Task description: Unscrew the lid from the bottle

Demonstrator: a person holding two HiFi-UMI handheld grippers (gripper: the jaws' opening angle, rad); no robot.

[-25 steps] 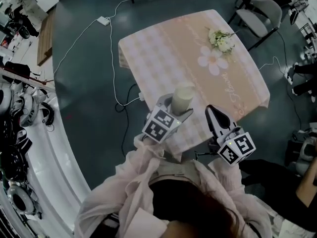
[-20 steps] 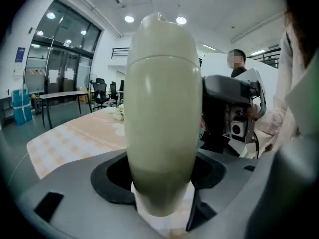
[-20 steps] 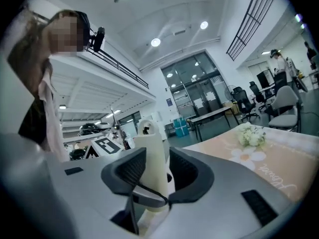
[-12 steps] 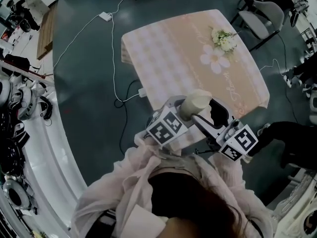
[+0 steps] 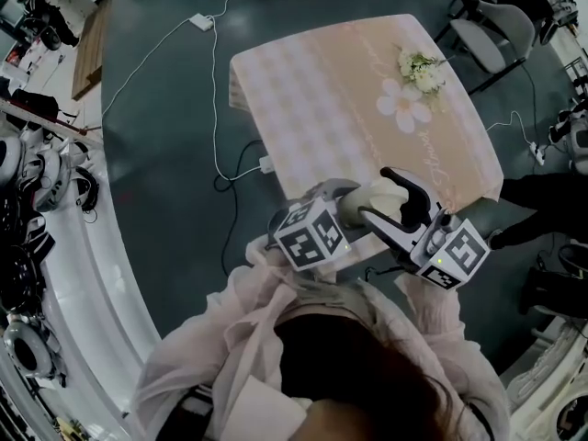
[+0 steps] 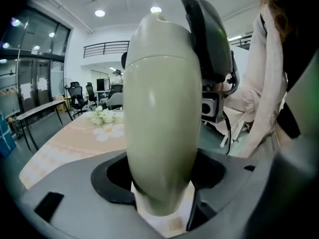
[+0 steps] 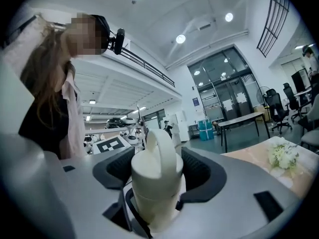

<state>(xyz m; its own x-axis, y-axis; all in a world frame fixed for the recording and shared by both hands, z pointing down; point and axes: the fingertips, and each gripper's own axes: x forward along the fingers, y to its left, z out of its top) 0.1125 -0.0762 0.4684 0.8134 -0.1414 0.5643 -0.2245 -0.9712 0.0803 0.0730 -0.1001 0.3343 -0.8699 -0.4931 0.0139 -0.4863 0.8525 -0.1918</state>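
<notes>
L fingers [image 6: 70, 193] clamp bottle [image 6: 162, 118], held up over near edge of worktop [image 5: 322, 90]. R fingers [image 7: 234, 193] closing round lid [image 7: 157, 178], prob. not tight yet. Step: gripping lid. Next: clamp firm, twist w/o slip.
</notes>
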